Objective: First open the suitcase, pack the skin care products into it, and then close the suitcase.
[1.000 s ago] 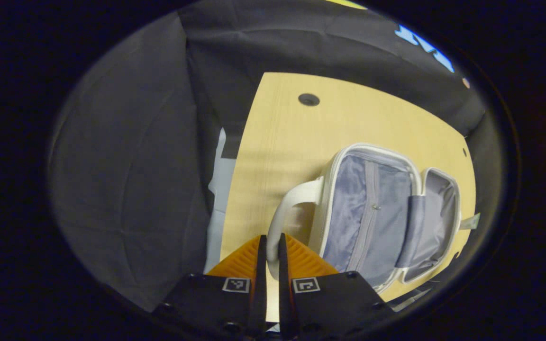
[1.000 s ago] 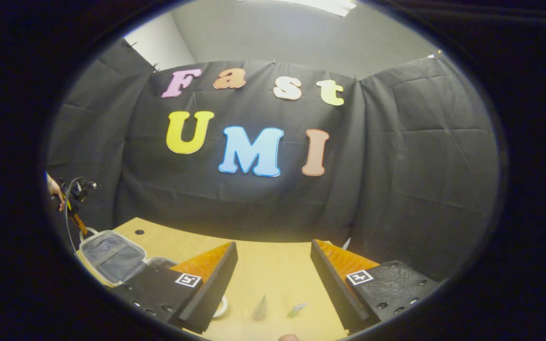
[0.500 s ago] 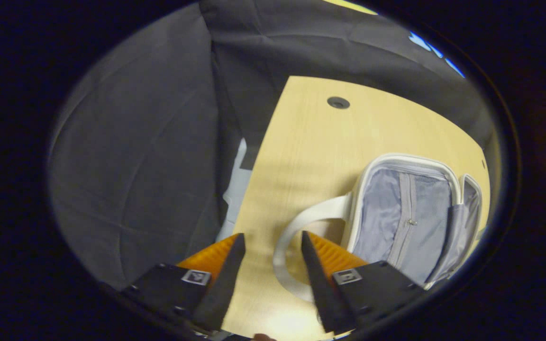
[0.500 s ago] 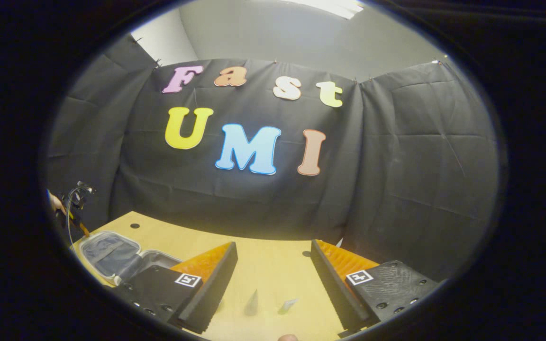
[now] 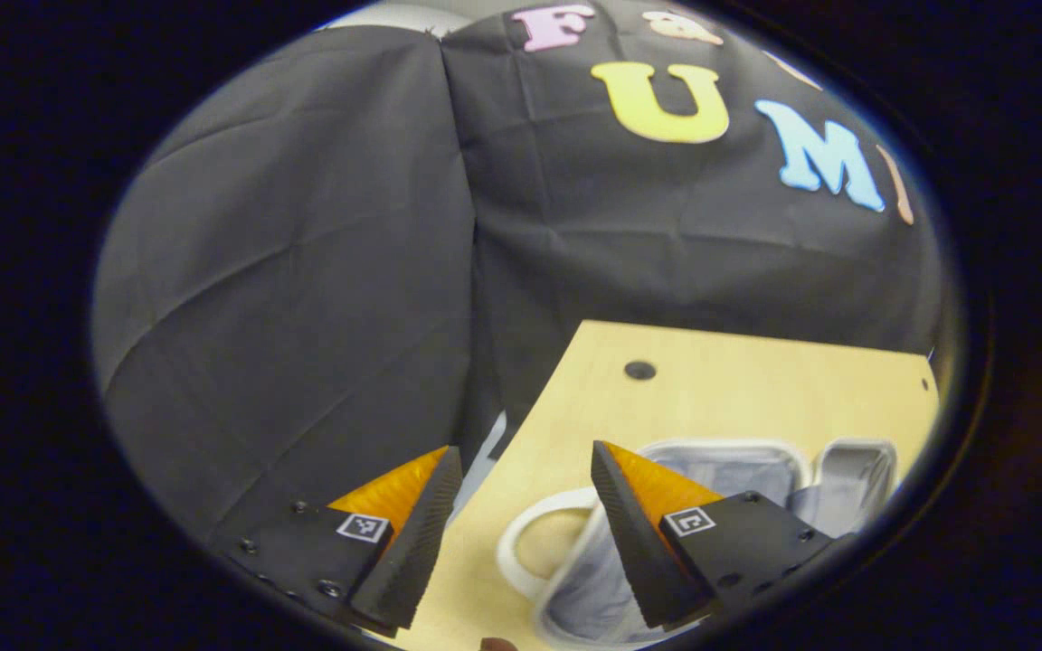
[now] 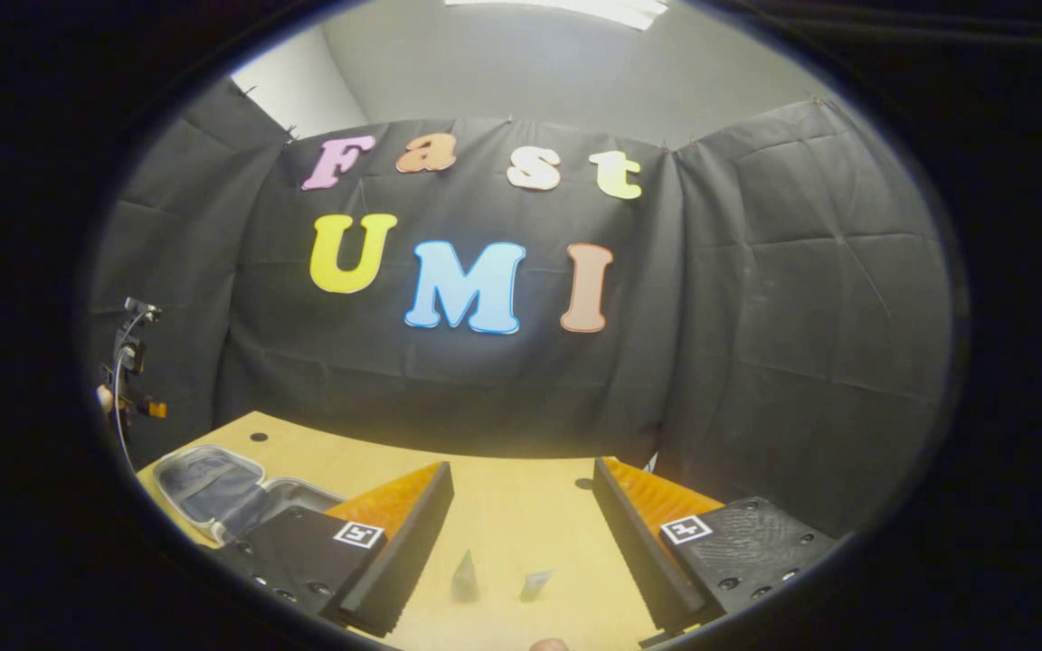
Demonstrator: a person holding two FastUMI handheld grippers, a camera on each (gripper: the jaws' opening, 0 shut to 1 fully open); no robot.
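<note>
The suitcase (image 5: 738, 470) lies open on the wooden table (image 5: 738, 398), white-rimmed with grey lining and a zipped divider. Its white loop handle (image 5: 521, 542) lies on the table below and between the fingers of my left gripper (image 5: 523, 450), which is open, holds nothing and hovers above it. In the right gripper view the suitcase (image 6: 209, 475) is at the far left. My right gripper (image 6: 521, 466) is open over the table (image 6: 521, 515). Two small pale skin care items (image 6: 465, 576) (image 6: 536, 583) stand on the table between its fingers, blurred.
A dark cable hole (image 5: 639, 369) marks the table behind the suitcase. The table's left edge (image 5: 521, 425) drops off beside the black cloth wall. At the far left of the right gripper view hangs the other hand-held unit's body with its cable (image 6: 129, 357).
My left gripper was shut on the suitcase handle, then opened and let it go. It has since lifted and tilted up. The right gripper has barely moved.
</note>
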